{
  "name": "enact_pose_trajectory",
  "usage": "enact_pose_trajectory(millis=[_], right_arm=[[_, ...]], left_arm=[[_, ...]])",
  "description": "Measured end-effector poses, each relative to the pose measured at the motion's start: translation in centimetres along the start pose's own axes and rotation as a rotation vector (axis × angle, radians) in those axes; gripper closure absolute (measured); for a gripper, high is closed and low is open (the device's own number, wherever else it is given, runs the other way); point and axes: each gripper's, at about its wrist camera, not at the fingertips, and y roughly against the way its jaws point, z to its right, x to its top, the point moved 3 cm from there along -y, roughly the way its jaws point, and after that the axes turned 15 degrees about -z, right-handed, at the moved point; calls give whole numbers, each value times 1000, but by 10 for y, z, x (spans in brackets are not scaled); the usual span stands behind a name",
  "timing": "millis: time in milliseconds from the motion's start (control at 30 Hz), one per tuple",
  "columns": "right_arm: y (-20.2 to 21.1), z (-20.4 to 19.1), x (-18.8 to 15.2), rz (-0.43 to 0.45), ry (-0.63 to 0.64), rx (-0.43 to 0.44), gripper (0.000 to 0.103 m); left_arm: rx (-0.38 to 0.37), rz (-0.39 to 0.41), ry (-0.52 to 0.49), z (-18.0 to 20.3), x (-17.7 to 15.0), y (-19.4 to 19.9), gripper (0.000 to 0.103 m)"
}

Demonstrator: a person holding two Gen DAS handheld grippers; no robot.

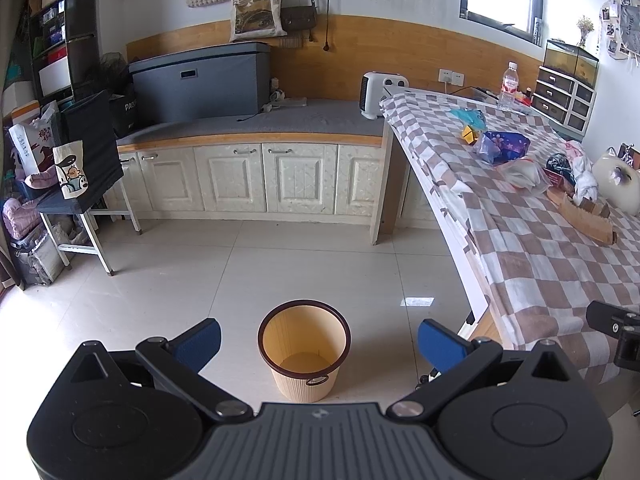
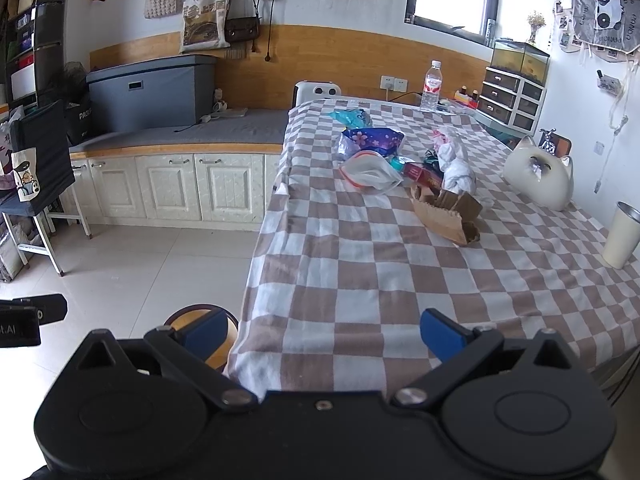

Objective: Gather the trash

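A tan waste bin point(image 1: 304, 350) with a dark rim stands empty on the floor beside the table; its rim shows in the right wrist view point(image 2: 200, 312). My left gripper point(image 1: 320, 344) is open and empty, above the bin. My right gripper point(image 2: 324, 336) is open and empty over the near end of the checkered table point(image 2: 400, 280). Trash lies mid-table: a brown paper bag point(image 2: 444, 216), a clear plastic bag point(image 2: 372, 174), a purple flowered wrapper point(image 2: 372, 140), a teal wrapper point(image 2: 352, 117), a red box point(image 2: 422, 174) and crumpled white plastic point(image 2: 456, 168).
A water bottle point(image 2: 432, 86), a white cat-shaped ornament point(image 2: 538, 180) and a white cup point(image 2: 622, 236) stand on the table. Cabinets point(image 1: 248, 176) line the far wall. A stool with bags point(image 1: 80, 184) stands at the left. The right gripper's body shows in the left wrist view point(image 1: 616, 328).
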Motion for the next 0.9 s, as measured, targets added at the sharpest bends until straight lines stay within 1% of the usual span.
enact_pose_trajectory(millis=[900], right_arm=[[-6,-6,0,-11,9,3,0]], left_arm=[[-4,-3,2,-3,-1,0,0]])
